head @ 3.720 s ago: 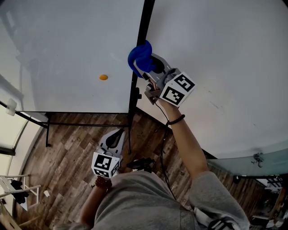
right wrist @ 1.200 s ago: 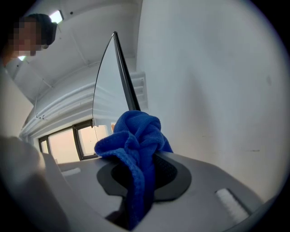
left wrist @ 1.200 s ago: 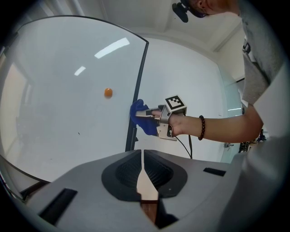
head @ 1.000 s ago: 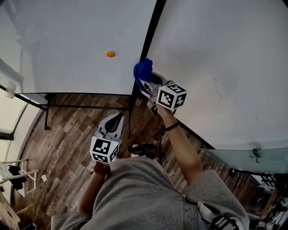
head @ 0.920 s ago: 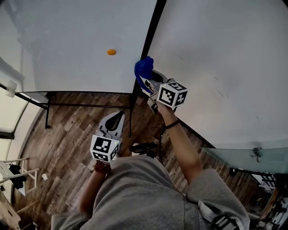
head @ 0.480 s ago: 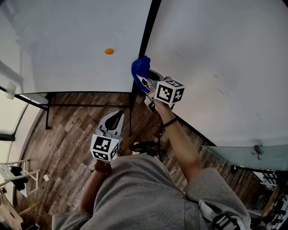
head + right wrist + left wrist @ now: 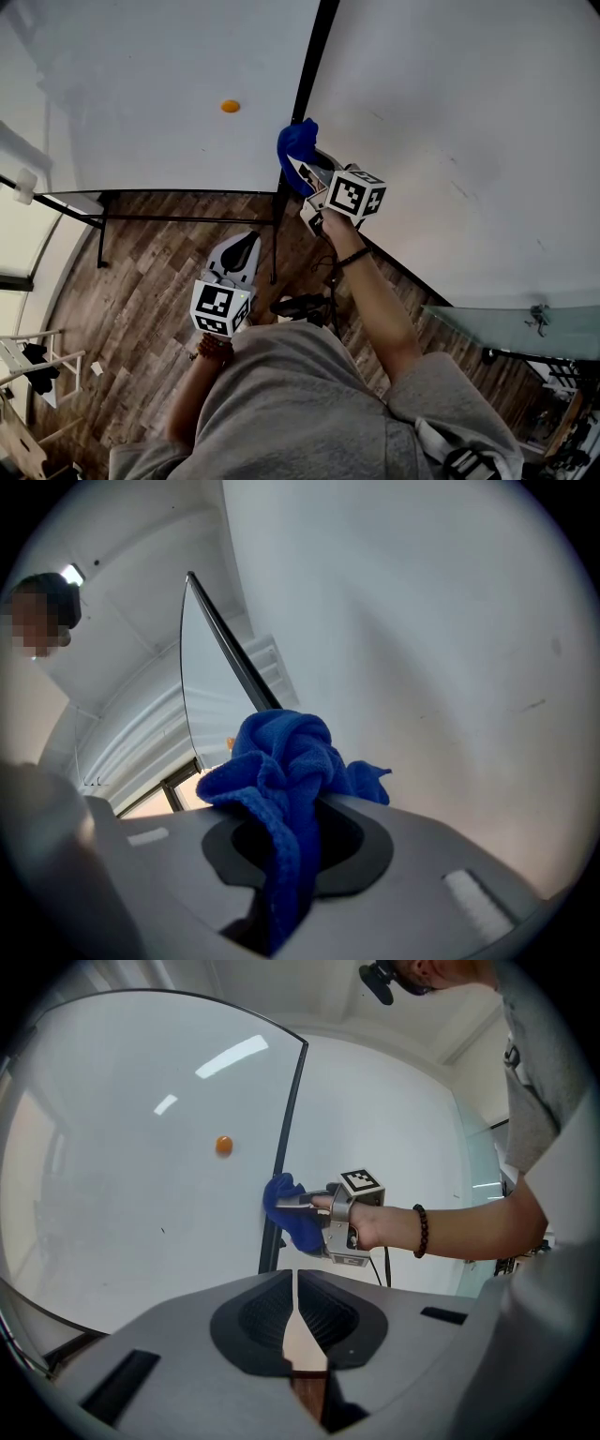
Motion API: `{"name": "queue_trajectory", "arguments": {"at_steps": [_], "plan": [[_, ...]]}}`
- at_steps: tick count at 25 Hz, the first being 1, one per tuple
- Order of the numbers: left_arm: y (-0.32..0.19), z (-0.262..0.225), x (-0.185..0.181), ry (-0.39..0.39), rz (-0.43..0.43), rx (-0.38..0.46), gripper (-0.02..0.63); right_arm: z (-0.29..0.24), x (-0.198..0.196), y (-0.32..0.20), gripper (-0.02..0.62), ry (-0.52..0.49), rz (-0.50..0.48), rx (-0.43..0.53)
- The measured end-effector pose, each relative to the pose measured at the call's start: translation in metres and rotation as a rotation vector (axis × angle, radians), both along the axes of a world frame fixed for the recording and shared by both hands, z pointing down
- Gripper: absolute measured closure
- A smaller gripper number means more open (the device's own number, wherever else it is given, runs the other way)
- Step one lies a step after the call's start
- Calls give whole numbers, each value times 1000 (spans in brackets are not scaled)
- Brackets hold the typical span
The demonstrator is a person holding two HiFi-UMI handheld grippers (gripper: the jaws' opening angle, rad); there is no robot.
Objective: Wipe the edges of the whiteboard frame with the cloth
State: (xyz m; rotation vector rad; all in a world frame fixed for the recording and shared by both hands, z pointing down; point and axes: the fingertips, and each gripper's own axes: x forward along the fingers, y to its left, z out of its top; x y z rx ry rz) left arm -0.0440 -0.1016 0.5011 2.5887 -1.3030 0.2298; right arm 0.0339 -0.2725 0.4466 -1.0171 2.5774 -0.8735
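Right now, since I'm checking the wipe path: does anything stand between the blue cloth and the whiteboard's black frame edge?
Nothing visible does. The crumpled blue cloth, held in the jaws of the right gripper, appears to lie against the black frame edge.

Floor (image 7: pixel 141 300): dark wood planks, near left.
Orange disc (image 7: pixel 230 106): small, round, far left.
Wall (image 7: pixel 469 112): plain white, far right.
Glass panel (image 7: pixel 506 330): near right; metal fitting (image 7: pixel 537 320) at its top edge.
Dark clump (image 7: pixel 298 306): on floor, centre, probably cables.
White rack (image 7: pixel 54 364): near left edge.
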Motion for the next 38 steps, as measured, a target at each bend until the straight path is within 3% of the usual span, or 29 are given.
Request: {"name": "queue_trajectory", "arguments": {"at_steps": [24,30,38], "plan": [[6,10,-5,-11,-19,-26,581,24,-15,19,523,-41,-41,-81],[4,11,-13,-14,-34,-28,581,27,-14,13,523,-178,-30,-130],[8,12,-17,-16,-47,-32,581,37,-13,12,522,-192,-41,-157]]}}
